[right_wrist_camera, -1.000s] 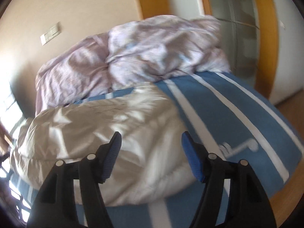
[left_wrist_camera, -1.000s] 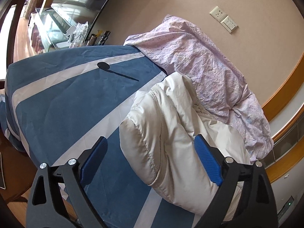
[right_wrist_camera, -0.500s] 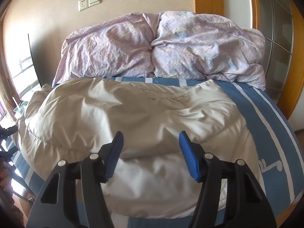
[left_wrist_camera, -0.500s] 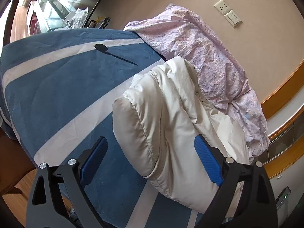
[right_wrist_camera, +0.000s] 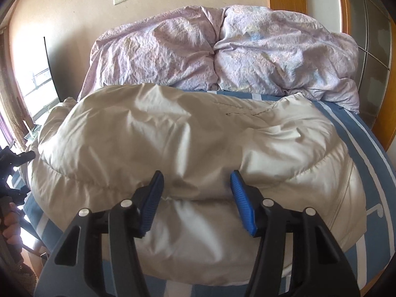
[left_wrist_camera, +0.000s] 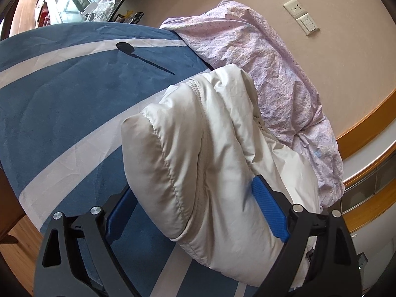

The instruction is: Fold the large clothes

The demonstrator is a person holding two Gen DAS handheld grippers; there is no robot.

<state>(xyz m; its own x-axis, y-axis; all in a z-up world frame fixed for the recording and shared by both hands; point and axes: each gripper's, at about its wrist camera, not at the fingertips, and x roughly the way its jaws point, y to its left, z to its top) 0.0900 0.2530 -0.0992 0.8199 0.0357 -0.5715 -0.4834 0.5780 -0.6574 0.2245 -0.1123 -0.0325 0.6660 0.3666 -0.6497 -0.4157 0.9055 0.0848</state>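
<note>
Lying across the blue striped bedspread (right_wrist_camera: 358, 133), the cream puffer jacket (right_wrist_camera: 173, 133) is seen already doubled into a thick bundle, just in front of the rumpled lilac duvet (right_wrist_camera: 222, 54) heaped against the wall. From the left wrist view the jacket's end (left_wrist_camera: 198, 153) is shown as a bulging roll with a stitched hem, its far side apparently touching the duvet.

The left gripper (left_wrist_camera: 195, 212) is held with its fingers wide apart, straddling the padded end; no cloth is pinched, though whether the blue pads (left_wrist_camera: 269, 212) brush the fabric cannot be told from this angle. The right gripper (right_wrist_camera: 195, 203) is likewise spread, poised over the near edge of the jacket at about mid-length, with nothing clamped.

The step in hand is judged to be the taking of a fresh hold for the next fold. A good grip would be taken low, at the quilted seam, so that both layers are caught together; slippery, air-filled shell fabric is likely to slide out if only the top skin is nipped. The two grips should be closed at matching points on the same edge, and the bundle lifted only slightly, so that the trapped air is pressed out as the fold is carried over. Care is advised that the duvet behind is not dragged along.
</note>
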